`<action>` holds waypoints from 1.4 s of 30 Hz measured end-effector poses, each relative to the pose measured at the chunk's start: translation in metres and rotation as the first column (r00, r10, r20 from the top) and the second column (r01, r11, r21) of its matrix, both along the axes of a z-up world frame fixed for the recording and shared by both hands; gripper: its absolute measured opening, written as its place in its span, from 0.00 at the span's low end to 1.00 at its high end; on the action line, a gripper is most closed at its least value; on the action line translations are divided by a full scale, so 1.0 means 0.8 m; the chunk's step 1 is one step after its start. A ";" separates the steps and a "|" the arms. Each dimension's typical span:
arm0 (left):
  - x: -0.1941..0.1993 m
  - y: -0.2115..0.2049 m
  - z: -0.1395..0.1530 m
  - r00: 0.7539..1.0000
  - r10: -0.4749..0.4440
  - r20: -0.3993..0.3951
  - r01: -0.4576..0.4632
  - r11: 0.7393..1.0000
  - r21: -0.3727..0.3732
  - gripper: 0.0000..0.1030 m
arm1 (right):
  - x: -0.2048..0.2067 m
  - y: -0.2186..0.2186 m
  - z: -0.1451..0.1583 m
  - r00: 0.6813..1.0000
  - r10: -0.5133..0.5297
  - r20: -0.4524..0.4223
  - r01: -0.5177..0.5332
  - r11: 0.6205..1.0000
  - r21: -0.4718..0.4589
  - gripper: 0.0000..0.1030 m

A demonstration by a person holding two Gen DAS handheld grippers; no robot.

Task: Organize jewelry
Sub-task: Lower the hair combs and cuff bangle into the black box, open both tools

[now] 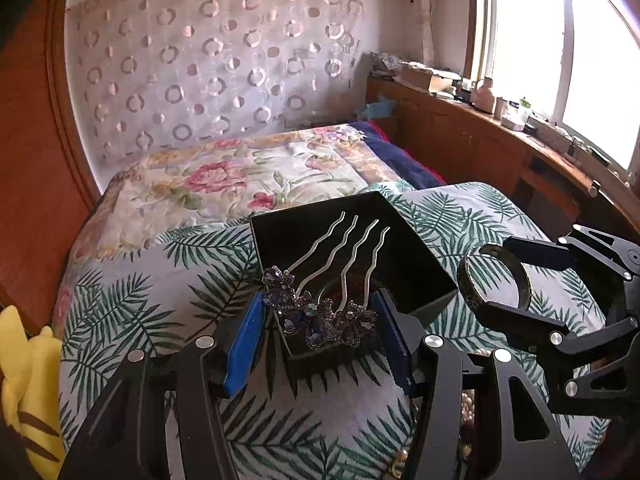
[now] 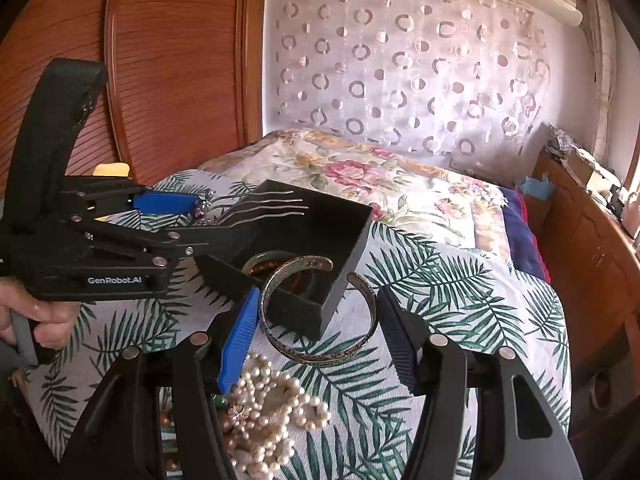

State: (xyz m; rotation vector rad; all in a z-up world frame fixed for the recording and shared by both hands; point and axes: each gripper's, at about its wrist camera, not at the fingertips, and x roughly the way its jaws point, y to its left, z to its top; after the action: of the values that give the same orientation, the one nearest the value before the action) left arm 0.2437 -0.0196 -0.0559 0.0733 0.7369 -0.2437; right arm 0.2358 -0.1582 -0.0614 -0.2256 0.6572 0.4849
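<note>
My left gripper (image 1: 320,320) is shut on a hair comb (image 1: 320,312) with purple jewelled flowers and wavy silver prongs. It holds the comb above the near corner of an open black box (image 1: 432,308), prongs pointing away over it. My right gripper (image 2: 318,312) is shut on a silver cuff bracelet (image 2: 280,344), held just in front of the black box (image 2: 348,264). In the left wrist view the right gripper (image 1: 496,278) and cuff bracelet (image 1: 480,304) sit right of the box. The left gripper (image 2: 202,222) with the comb (image 2: 260,208) shows at left. A bangle (image 2: 272,258) lies in the box.
A heap of pearl necklaces (image 2: 276,404) lies on the leaf-patterned tablecloth (image 2: 420,280) under my right gripper. A person's hand (image 2: 40,320) grips the left tool. Behind the table is a bed with a floral quilt (image 1: 240,176), a wooden cabinet (image 1: 460,136) to the right, a yellow plush (image 1: 28,380) at left.
</note>
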 end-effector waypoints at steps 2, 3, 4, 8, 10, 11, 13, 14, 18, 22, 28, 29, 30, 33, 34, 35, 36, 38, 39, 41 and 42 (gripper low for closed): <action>0.005 0.001 -0.002 1.000 0.005 -0.008 -0.005 1.000 -0.005 0.52 | 0.006 0.003 -0.001 1.000 0.000 -0.004 0.000 1.000 -0.001 0.60; 0.006 0.002 -0.002 1.000 0.010 -0.008 -0.010 1.000 -0.007 0.52 | 0.009 0.004 0.000 1.000 0.001 -0.007 -0.001 1.000 0.000 0.60; 0.007 0.003 -0.001 1.000 0.014 -0.005 -0.014 1.000 -0.007 0.52 | 0.012 0.006 0.000 1.000 0.001 -0.009 -0.001 1.000 0.000 0.60; 0.002 0.012 0.003 0.999 0.033 0.012 -0.033 0.999 -0.033 0.59 | 0.021 0.012 0.003 1.000 0.011 -0.005 -0.011 1.000 -0.002 0.60; -0.002 0.017 0.004 0.999 0.042 0.018 -0.041 0.999 -0.036 0.61 | 0.027 0.015 0.003 1.000 0.016 -0.006 -0.016 1.000 -0.001 0.60; -0.004 0.021 0.005 0.999 0.048 0.023 -0.047 0.998 -0.036 0.64 | 0.031 0.018 0.004 1.000 0.020 -0.007 -0.020 1.000 0.002 0.60; -0.009 0.029 0.007 0.998 0.058 0.033 -0.056 0.998 -0.040 0.68 | 0.040 0.026 0.003 0.999 0.030 -0.012 -0.030 1.000 0.007 0.60; -0.011 0.032 0.007 0.997 0.062 0.035 -0.060 0.997 -0.042 0.68 | 0.044 0.028 0.002 0.999 0.032 -0.015 -0.032 0.999 0.010 0.60; -0.021 0.046 0.012 0.995 0.085 0.056 -0.083 0.996 -0.044 0.76 | 0.060 0.041 0.000 0.999 0.045 -0.028 -0.044 0.999 0.027 0.60; -0.037 0.066 0.015 0.992 0.105 0.073 -0.101 0.993 -0.061 0.79 | 0.068 0.053 -0.002 0.998 0.057 -0.038 -0.056 0.998 0.025 0.60; -0.045 0.081 0.005 0.994 0.100 0.052 -0.097 0.994 -0.059 0.79 | 0.071 0.067 -0.007 0.995 0.070 -0.066 -0.069 0.998 0.015 0.60; -0.044 0.081 0.002 0.994 0.099 0.045 -0.096 0.994 -0.054 0.79 | 0.071 0.068 -0.008 0.995 0.070 -0.072 -0.070 0.997 0.015 0.60; -0.044 0.080 -0.001 0.994 0.098 0.040 -0.096 0.994 -0.048 0.79 | 0.073 0.069 -0.009 0.994 0.075 -0.081 -0.074 0.997 0.018 0.60; -0.039 0.081 -0.010 0.995 0.103 0.021 -0.102 0.994 -0.044 0.79 | 0.074 0.071 -0.008 0.994 0.074 -0.081 -0.073 0.997 0.014 0.61; -0.039 0.081 -0.012 0.995 0.103 0.018 -0.102 0.994 -0.046 0.79 | 0.073 0.069 -0.007 0.995 0.071 -0.076 -0.070 0.997 0.016 0.63; -0.038 0.081 -0.014 0.995 0.103 0.016 -0.102 0.994 -0.046 0.79 | 0.072 0.067 -0.004 0.995 0.068 -0.072 -0.067 0.998 0.021 0.63; -0.039 0.080 -0.015 0.995 0.102 0.013 -0.101 0.994 -0.045 0.79 | 0.072 0.065 0.000 0.995 0.067 -0.068 -0.064 0.997 0.031 0.63; -0.038 0.080 -0.018 0.995 0.100 0.009 -0.099 0.994 -0.039 0.79 | 0.070 0.061 0.005 0.995 0.071 -0.065 -0.068 0.997 0.045 0.64; -0.038 0.079 -0.018 0.995 0.100 0.008 -0.099 0.994 -0.036 0.79 | 0.070 0.060 0.008 0.995 0.074 -0.061 -0.071 0.996 0.044 0.64; -0.039 0.078 -0.019 0.995 0.100 0.010 -0.099 0.994 -0.035 0.79 | 0.066 0.058 0.010 0.995 0.081 -0.053 -0.079 0.996 0.041 0.64; -0.038 0.078 -0.018 0.995 0.100 0.008 -0.100 0.994 -0.038 0.79 | 0.063 0.057 0.011 0.995 0.084 -0.049 -0.082 0.996 0.042 0.64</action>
State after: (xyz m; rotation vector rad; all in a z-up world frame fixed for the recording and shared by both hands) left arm 0.2133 0.0427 -0.0702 0.0017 0.7240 -0.1616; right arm 0.2862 -0.1124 -0.0523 -0.2041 0.6892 0.5847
